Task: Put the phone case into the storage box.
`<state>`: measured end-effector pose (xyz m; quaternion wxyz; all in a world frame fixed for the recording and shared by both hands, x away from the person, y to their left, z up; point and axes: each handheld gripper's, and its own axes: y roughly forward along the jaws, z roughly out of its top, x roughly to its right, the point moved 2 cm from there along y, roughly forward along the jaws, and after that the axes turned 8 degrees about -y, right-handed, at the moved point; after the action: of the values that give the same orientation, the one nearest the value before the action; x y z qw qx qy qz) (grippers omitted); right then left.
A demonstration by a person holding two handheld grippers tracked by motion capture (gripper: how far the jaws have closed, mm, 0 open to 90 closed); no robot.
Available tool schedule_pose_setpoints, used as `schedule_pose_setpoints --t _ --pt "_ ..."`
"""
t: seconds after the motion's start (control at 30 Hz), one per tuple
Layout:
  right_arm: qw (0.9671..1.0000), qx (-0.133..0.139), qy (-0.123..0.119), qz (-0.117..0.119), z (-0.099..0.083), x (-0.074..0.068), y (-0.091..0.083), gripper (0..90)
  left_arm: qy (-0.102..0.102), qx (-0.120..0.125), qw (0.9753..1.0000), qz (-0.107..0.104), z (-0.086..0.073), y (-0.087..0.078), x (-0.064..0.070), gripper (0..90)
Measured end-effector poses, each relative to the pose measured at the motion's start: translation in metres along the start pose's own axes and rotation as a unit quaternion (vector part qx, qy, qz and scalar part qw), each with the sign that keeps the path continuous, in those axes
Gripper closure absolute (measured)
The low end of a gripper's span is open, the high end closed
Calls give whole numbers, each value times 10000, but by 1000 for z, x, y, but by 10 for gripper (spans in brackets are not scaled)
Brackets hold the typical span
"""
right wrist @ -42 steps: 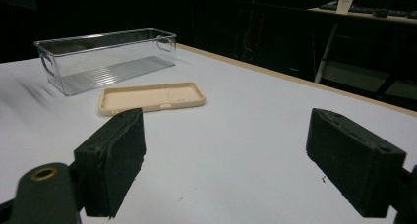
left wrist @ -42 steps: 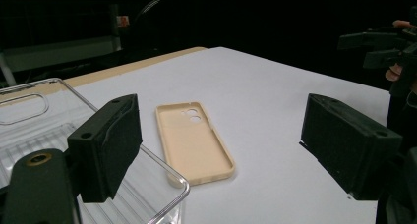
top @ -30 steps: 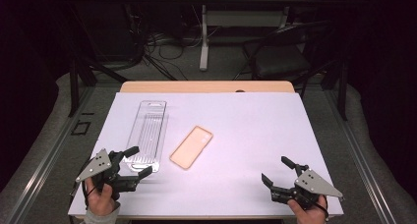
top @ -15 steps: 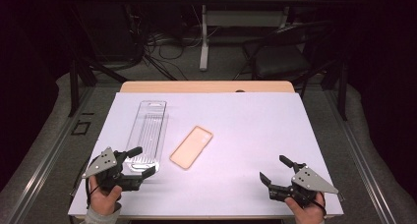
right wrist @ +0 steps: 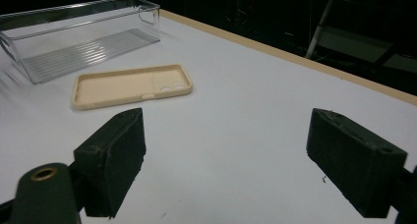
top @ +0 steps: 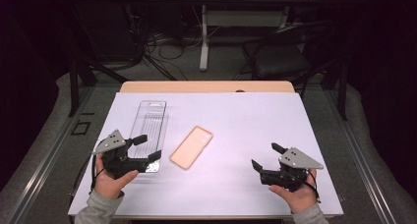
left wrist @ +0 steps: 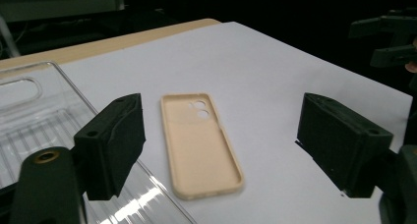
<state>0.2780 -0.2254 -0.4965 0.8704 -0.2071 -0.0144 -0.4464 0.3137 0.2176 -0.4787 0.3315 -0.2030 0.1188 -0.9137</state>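
A beige phone case (top: 192, 146) lies hollow side up on the white table (top: 236, 121), near the middle. In the left gripper view the phone case (left wrist: 200, 140) lies just ahead between the wide jaws. A clear plastic tray (top: 150, 130) lies left of the case. My left gripper (top: 143, 148) is open, held over the tray's near end, jaws pointing right toward the case. My right gripper (top: 266, 156) is open at the front right, empty, pointing left. In the right gripper view the phone case (right wrist: 130, 85) and the tray (right wrist: 78, 35) lie farther off.
The table's wooden far edge (top: 206, 86) borders a dark floor with cables and a chair (top: 280, 57). In the left gripper view the other gripper (left wrist: 393, 35) shows at the far right.
My left gripper has moved a little up and right, closer to the tray's near end and the case. The right gripper has shifted slightly left.
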Motion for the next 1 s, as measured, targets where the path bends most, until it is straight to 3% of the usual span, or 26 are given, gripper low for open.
schedule_pose_setpoints --t 0.33,0.43,0.57,0.7,1.0 --pt "9994 -194 -109 264 34 7 36 211 37 59 9999 129 30 19 -12 221" --pt "9992 -225 -189 283 40 8 42 222 27 32 10000 57 37 23 -15 242" --pt "9987 -308 -85 388 55 14 58 227 -27 160 9998 147 47 27 -19 279" --pt "9976 -393 17 567 68 19 72 252 -105 119 9996 239 56 31 -25 278" --pt "9960 -678 31 584 90 26 101 308 -305 21 9991 289 68 43 -34 284"
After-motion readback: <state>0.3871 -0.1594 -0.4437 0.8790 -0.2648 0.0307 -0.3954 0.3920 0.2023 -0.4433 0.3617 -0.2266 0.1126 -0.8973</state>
